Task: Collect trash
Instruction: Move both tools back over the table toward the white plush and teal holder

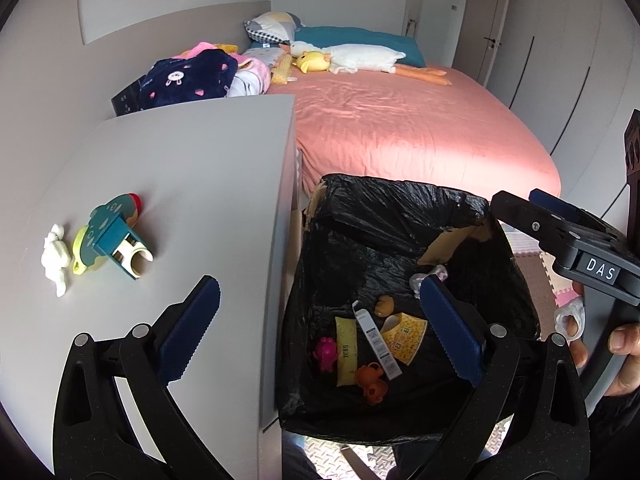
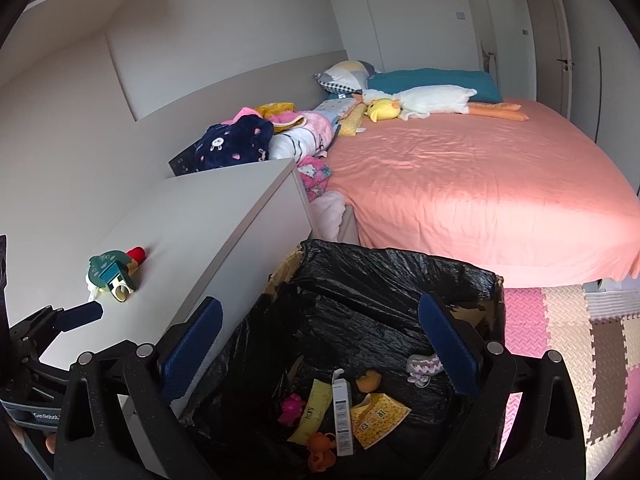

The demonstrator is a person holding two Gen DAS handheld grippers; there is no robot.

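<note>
1. Both claws wide apart and holding nothing: left gripper (image 1: 320, 328) straddling the right edge of the cabinet top (image 1: 192, 168) and the bin, right gripper (image 2: 320, 348) poised over the bin (image 2: 400, 276).
2. Already down in the bin's black liner: yellow packet (image 1: 346, 350), white slim box (image 1: 378, 344), yellow printed wrapper (image 1: 406, 336), pink toy (image 1: 326, 352), orange toy (image 1: 372, 384), and a pale crumpled piece (image 2: 422, 364) toward the bin's right wall.
3. Left to collect, by the look of it: white figure (image 1: 56, 258) near the cabinet top's left edge, touching or just beside the teal and yellow toy (image 1: 110, 236) (whether that toy counts as trash is a guess).
4. Best taken with the left gripper, being the nearer one; swing left across the cabinet top, keeping low but clear of the surface.
5. Line the fingers up across the white figure's narrow middle, not along its length; small and light, so likely to skid if nudged by one finger first.
6. Close gently, lift straight up, avoid dragging the teal toy along.
7. Carry over the cabinet's right edge and let go well inside the bin's rim, not at the torn cardboard corner (image 1: 452, 244).
</note>
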